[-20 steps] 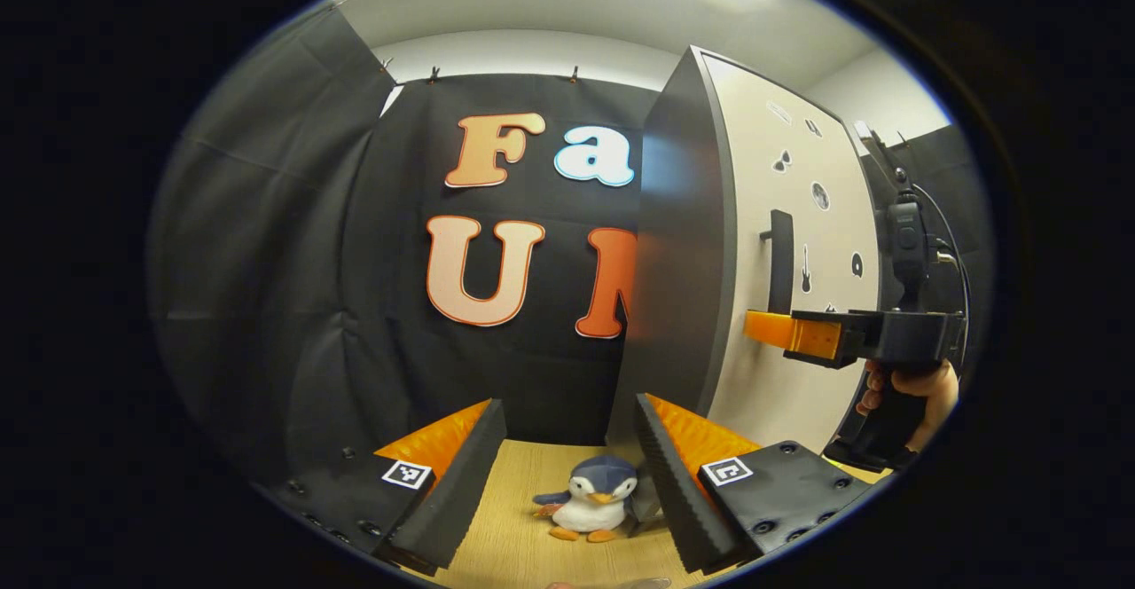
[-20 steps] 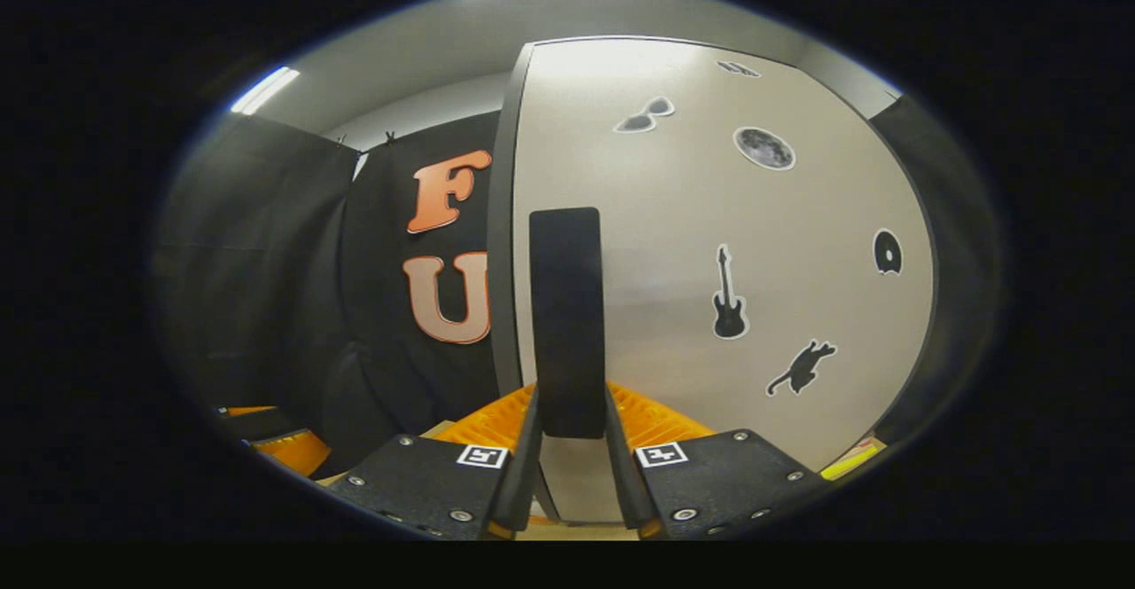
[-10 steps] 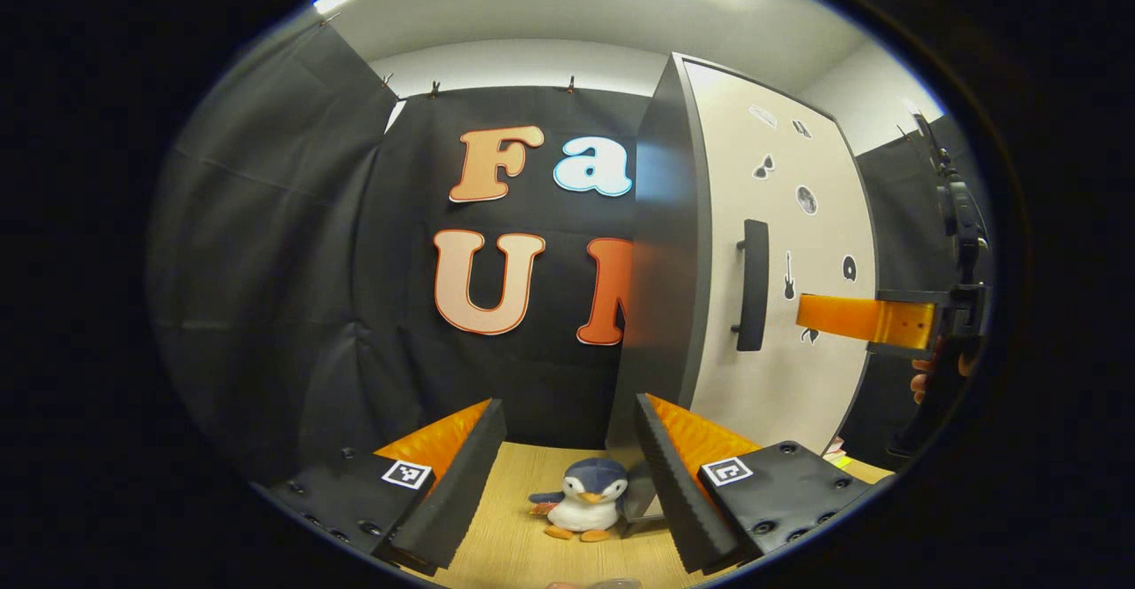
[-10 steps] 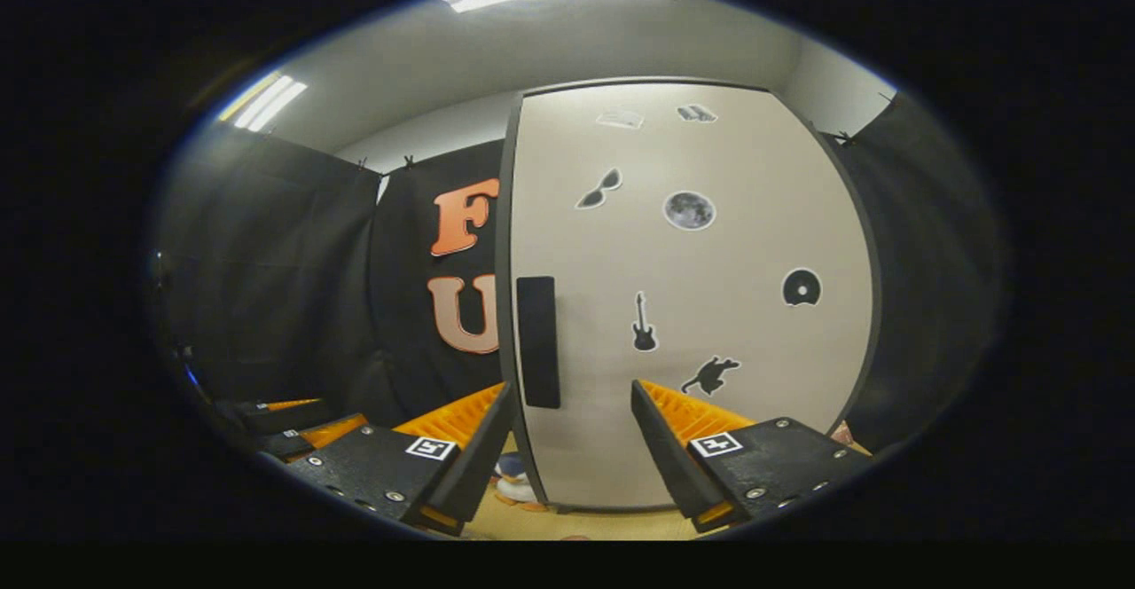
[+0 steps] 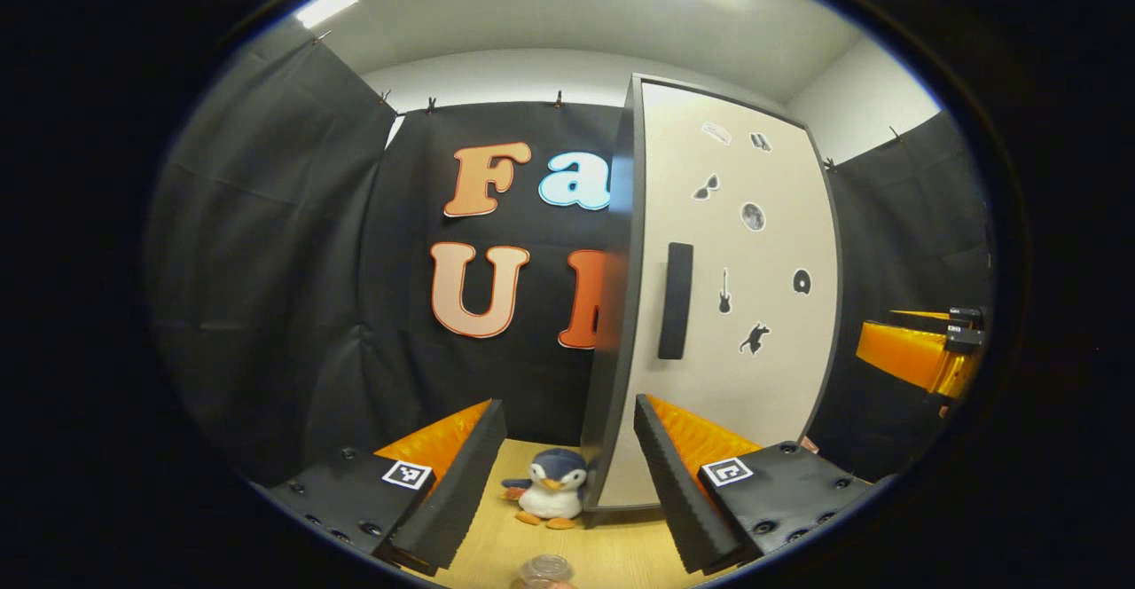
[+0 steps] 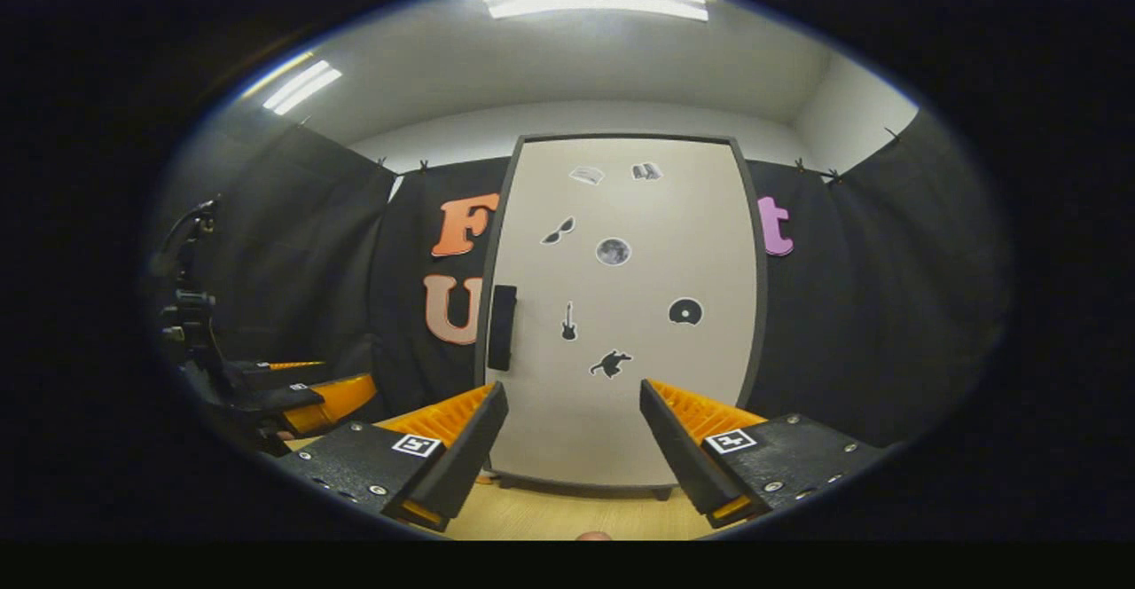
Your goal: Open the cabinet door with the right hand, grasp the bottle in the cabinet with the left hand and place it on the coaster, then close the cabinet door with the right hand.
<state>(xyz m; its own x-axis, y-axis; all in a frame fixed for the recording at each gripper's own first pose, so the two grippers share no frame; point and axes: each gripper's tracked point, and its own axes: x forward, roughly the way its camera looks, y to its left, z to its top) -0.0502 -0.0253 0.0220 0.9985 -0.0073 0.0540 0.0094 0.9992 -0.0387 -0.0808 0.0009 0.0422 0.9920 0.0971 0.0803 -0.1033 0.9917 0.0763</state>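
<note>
A light wooden bench point(image 5: 612, 553) carries everything here. A tall cabinet point(image 6: 621, 305) stands on it with its pale door shut, on short dark feet. Just beside the cabinet's left corner sits a small toy penguin point(image 5: 550, 493). Nearer the front edge stands a clear bottle point(image 5: 544, 569), with only its top in sight.

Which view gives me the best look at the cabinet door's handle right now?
The left gripper view: the handle is larger there, a dark upright bar standing clear against the pale cabinet door. The right gripper view faces the door squarely, but its handle is smaller, near the door's left edge.
</note>
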